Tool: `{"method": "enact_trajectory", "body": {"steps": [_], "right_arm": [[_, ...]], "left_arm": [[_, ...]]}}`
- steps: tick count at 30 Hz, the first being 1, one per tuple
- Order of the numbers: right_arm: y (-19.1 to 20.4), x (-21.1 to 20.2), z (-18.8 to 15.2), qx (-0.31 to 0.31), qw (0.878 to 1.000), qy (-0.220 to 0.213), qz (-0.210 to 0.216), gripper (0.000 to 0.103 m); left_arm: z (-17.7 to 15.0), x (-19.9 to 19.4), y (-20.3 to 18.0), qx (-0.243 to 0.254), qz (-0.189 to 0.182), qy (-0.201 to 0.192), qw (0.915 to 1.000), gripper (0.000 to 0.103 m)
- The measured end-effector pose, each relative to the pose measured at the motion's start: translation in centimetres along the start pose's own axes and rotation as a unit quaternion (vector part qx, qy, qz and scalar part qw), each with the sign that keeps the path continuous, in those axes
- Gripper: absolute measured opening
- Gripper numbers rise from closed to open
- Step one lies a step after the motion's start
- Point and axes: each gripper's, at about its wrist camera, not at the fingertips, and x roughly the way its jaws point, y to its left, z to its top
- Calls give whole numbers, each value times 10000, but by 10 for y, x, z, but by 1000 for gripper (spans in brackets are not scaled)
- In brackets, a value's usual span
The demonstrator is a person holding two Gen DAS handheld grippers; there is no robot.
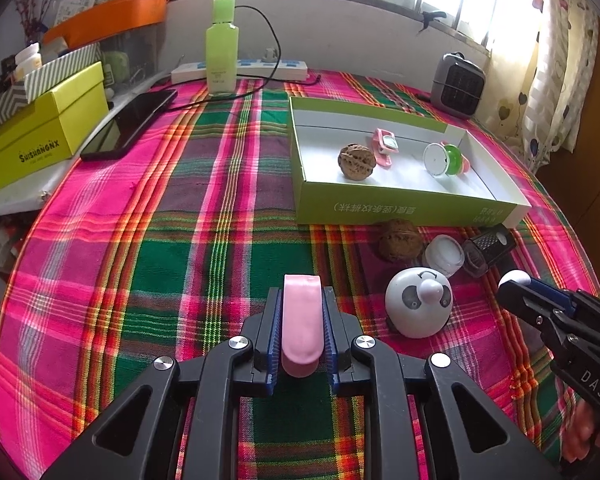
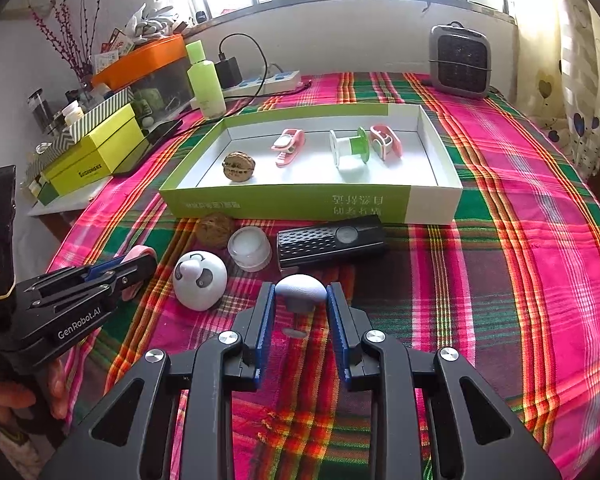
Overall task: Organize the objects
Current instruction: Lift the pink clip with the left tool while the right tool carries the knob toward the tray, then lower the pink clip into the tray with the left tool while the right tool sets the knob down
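My left gripper (image 1: 302, 300) is shut on a pink oblong clip (image 1: 302, 320), held above the plaid cloth; it also shows in the right wrist view (image 2: 140, 258). My right gripper (image 2: 300, 294) is shut on a small white mushroom-shaped knob (image 2: 300, 290), seen too in the left wrist view (image 1: 514, 279). The green-and-white tray box (image 2: 312, 200) holds a walnut (image 2: 239, 165), a pink clip (image 2: 288, 146), a green-white spool (image 2: 350, 148) and a pink tape holder (image 2: 386, 140). In front of it lie a panda ball (image 2: 200, 280), a white jar (image 2: 250, 248), a second walnut (image 2: 215, 229) and a black grater-like box (image 2: 330, 242).
A green bottle (image 2: 204, 80), power strip (image 2: 272, 80) with cable, black phone (image 1: 130, 124), yellow-green box (image 1: 40, 132) and orange tray (image 1: 108, 16) stand at the back left. A grey heater (image 2: 460, 60) sits back right. Curtains hang at the right.
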Motion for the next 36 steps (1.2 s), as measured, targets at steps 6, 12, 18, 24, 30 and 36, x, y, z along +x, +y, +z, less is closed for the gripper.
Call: {"method": "enact_trajectory", "body": {"steps": [6,12,18,24,30,36], "right_arm": [[1,-2,-1,-14,10000,-34,39,27],[1,-8,2,-33,9999,-134,67,27],[2,-13,8,-87,9997,-208,134,27],[5,-18,18,-191,9990,-339,199,27],[0,-20,32,-222,9985,-466,206,27],[-9,-12,52,-231,9984,-471,228,27]], "left_arm": [[1,-6,-6,48,-8,-106,9999,16],[6,-17,-13,138,-42,-316,9994,16],[13,-26,-18,189,-129,-443,9988,16],[20,-29,-22,241,-194,-502,9983,16],[31,-25,-26,206,-301,-495,9981,16],[44,-12,-31,175,-458,-354,9982,16]]}}
